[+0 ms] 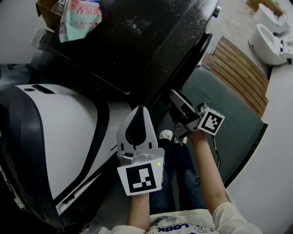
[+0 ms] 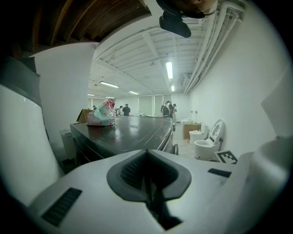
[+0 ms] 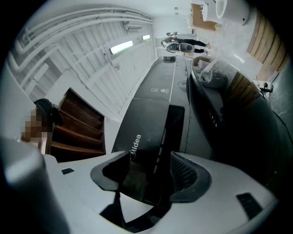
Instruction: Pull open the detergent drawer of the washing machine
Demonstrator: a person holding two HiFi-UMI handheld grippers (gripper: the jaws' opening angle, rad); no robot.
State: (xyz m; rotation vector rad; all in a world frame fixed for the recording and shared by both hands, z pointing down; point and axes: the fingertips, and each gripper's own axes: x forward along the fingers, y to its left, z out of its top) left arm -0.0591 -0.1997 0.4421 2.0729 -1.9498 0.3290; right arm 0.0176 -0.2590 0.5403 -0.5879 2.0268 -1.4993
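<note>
The washing machine (image 1: pixel 137 50) is black and seen from above, with its front face toward me. In the right gripper view its glossy black drawer front (image 3: pixel 139 137), marked with white lettering, stands between the jaws of my right gripper (image 3: pixel 151 171). The ribbed right pad (image 3: pixel 185 173) shows bare beside the panel, so the jaws stand open around it. In the head view the right gripper (image 1: pixel 176 98) points at the machine's front under the top edge. My left gripper (image 1: pixel 138 112) hangs to its left, shut and empty; its pads (image 2: pixel 147 157) meet in a line.
A pink-and-green packet (image 1: pixel 80 18) and a cardboard box (image 1: pixel 48 9) lie on the machine's top. A large white-and-black rounded body (image 1: pixel 50 146) fills the left. Wooden slats (image 1: pixel 242 73) and white toilets (image 1: pixel 270 36) stand at the right. My shoe (image 1: pixel 165 135) is below the grippers.
</note>
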